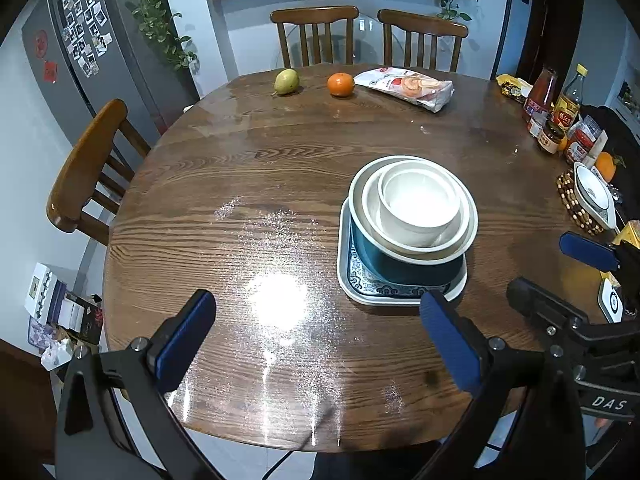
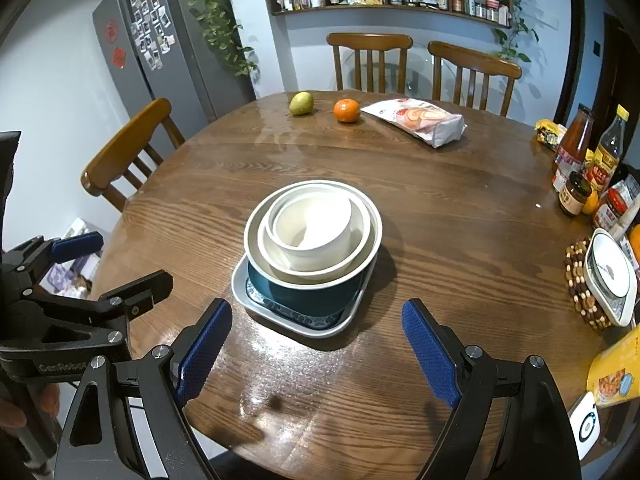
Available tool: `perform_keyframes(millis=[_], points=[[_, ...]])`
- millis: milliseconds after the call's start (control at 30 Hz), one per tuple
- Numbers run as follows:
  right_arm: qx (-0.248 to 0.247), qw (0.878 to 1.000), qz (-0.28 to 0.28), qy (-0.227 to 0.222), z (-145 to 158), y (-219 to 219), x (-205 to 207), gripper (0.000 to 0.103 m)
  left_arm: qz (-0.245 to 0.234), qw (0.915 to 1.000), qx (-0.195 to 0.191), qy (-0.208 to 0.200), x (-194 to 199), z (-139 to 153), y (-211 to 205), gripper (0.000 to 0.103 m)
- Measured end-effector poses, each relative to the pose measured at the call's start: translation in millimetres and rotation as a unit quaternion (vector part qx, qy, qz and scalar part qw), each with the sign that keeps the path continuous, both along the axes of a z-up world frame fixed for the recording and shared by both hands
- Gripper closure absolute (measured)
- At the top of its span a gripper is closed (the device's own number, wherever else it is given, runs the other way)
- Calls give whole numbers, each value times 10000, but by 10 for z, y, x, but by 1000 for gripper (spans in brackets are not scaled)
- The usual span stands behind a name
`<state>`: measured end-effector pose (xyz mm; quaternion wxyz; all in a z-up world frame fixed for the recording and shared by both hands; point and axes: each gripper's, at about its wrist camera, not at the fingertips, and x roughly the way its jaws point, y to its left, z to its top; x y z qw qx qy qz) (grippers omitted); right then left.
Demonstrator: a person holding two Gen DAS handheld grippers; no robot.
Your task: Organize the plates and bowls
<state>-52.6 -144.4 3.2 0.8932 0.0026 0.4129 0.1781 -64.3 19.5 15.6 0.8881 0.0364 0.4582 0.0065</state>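
- Stack (image 2: 312, 248): a small white bowl (image 2: 314, 226) nested in a wider white bowl (image 2: 280, 258), that in a teal bowl (image 2: 308, 298), all on a square plate (image 2: 256, 306) with a blue pattern; it stands on the table (image 2: 440, 216) slightly toward its near edge; largest at the bottom, probably so the pile sits steady and takes little room.
- Left gripper (image 1: 316, 338): jaws wide apart, nothing between them; it hovers over bare wood beside the stack, touching nothing.
- Right gripper (image 2: 316, 346): jaws likewise wide and empty; it hangs just short of the plate, clear of it; both tools standing off suggests the stacking is done or nearly so.
- A further white dish (image 2: 610, 276) rests on a beaded mat (image 2: 576, 280) at the right edge, well apart from the stack; whether it belongs to the task cannot be told.
- Hidden: the plate's pattern and the teal bowl's inside are mostly covered; the dish is cut off at the frame edge; the hands holding the tools are barely visible.
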Motion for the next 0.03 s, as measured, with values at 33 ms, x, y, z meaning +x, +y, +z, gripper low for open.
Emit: perform_keyframes(millis=[33], points=[[2,10000,-3,-5,5,-8,8,16,16,10000,-34,30,11,-9,8,1]])
